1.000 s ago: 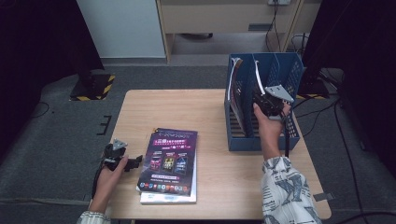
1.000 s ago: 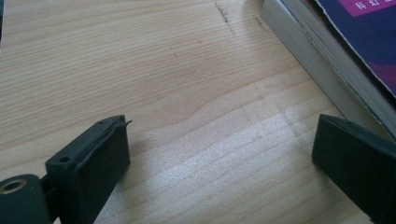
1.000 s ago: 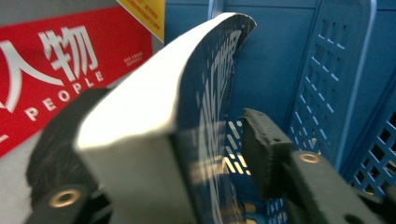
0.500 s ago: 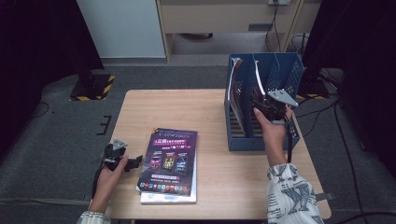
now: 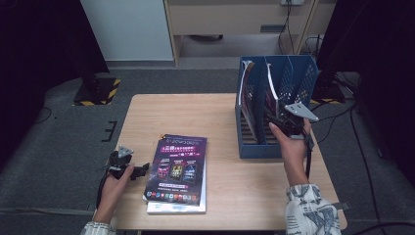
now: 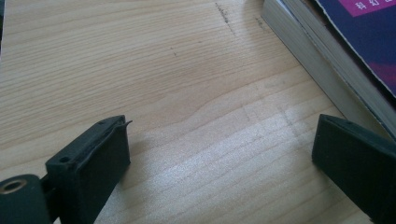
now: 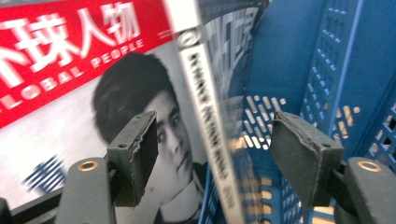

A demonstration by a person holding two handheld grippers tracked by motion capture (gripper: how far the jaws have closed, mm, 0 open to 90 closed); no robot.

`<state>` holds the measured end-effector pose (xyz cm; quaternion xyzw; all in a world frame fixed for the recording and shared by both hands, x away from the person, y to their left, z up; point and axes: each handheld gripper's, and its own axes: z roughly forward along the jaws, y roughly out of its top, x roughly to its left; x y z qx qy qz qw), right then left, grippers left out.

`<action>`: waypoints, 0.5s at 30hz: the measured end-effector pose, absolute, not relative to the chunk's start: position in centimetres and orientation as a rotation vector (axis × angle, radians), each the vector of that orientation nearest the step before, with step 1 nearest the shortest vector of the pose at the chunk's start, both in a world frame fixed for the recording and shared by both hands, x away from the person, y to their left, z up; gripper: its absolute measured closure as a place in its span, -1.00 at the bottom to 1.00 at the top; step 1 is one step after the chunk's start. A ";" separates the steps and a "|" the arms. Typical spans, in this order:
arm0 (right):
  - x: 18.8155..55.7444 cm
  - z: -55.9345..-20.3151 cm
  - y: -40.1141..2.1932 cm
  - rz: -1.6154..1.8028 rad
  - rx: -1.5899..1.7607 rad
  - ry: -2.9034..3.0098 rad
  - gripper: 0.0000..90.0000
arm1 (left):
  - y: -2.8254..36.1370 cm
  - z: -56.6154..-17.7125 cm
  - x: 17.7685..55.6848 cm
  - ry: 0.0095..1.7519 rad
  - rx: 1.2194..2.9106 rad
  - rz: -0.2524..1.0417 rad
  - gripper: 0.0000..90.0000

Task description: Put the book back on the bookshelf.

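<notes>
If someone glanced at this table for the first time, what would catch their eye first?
Probably the blue file rack at the table's right, where the right gripper has just been opening, a magazine spine standing between its jaws untouched. Next, the stack of magazines lying flat near the front edge, with the left gripper open beside it.

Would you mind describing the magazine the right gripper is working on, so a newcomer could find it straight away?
Start at the blue file rack on the right side of the wooden table. Two magazines stand in it; take the magazine in the middle slot, right above the right gripper, whose jaws have just been opening around its spine. Its neighbour stands in the leftmost slot, with a red-banner cover.
</notes>
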<state>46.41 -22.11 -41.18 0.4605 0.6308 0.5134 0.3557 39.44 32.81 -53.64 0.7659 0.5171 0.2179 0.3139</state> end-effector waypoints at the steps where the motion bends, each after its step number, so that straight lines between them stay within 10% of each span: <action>1: 46.3 -41.2 -22.1 1.329 1.182 1.634 -0.30 | 32.8 -53.6 39.4 1.363 2.019 0.574 -0.92; 15: 44.5 -41.6 -21.9 1.264 1.162 1.671 -0.62 | 32.8 -53.6 39.4 1.364 2.018 0.574 -0.92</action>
